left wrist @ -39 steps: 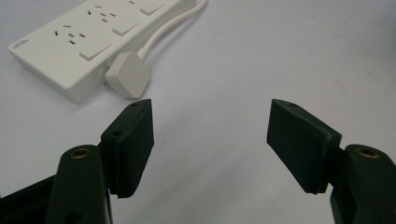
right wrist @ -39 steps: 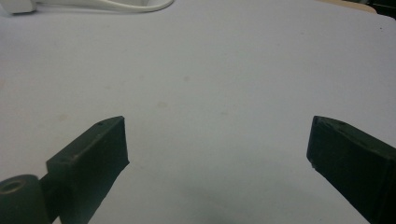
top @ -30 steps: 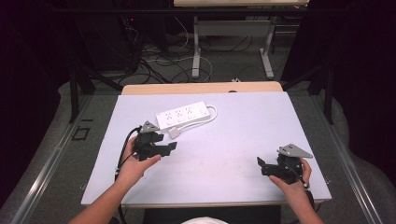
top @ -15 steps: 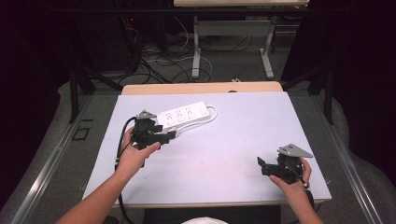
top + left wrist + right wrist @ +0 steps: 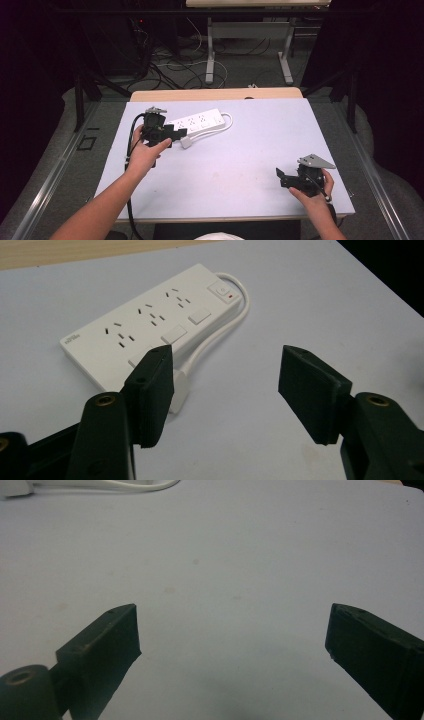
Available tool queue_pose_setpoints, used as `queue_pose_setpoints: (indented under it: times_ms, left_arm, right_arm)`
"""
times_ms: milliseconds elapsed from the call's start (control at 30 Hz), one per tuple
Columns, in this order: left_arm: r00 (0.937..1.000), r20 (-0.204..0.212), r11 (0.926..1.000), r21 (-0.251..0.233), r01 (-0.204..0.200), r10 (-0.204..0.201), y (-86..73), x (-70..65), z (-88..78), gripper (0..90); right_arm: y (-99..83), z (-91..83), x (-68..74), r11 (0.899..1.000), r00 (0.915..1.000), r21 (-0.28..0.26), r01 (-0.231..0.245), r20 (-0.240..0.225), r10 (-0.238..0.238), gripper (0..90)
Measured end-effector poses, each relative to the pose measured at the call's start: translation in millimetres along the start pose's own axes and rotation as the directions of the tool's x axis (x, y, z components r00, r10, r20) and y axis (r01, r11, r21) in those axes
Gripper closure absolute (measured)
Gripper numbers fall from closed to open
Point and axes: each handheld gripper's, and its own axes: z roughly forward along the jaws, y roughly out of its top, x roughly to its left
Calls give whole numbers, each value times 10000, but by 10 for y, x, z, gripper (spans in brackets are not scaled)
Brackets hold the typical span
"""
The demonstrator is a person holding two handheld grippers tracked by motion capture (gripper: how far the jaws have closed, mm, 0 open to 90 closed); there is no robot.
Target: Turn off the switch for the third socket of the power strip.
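Now the white power strip (image 5: 197, 121) lies flat on the pale table (image 5: 240, 165), in its far left part, with its cord (image 5: 226, 123) curling round the right end and running back along the near side to a white plug (image 5: 186, 142). In the left gripper view the strip (image 5: 150, 325) shows three sockets in a row and a switch (image 5: 218, 290) with a small red mark near the cord end.

The left gripper (image 5: 172, 134) is held by the left hand (image 5: 145, 152) just beside the strip, on its near left end. Its jaws stand apart and hold nothing; one jaw is in front of the plug (image 5: 179, 390), and I cannot tell if it touches it.

The right gripper (image 5: 284, 177) is in the right hand (image 5: 312, 192) at the near right corner of the table, well apart from the strip. Its jaws are wide apart over bare table (image 5: 225, 580).
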Motion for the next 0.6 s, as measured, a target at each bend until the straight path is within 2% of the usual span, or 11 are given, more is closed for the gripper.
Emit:
queue_pose_setpoints:
  times_ms: [233,300,600]
  left_arm:
    - [9990,-227,9992,-112,371,-374,86,81,85,441]
    - [9991,-273,9994,-114,337,-340,96,94,96,453]
    - [9963,-546,9978,-148,653,-660,147,158,217,504]
  right_arm:
    - [-3,7,-3,10000,10000,24,23,-1,-23,68]
    - [-1,6,-3,10000,10000,53,-24,-47,24,68]
    - [-6,14,-8,10000,10000,69,45,-64,-44,71]
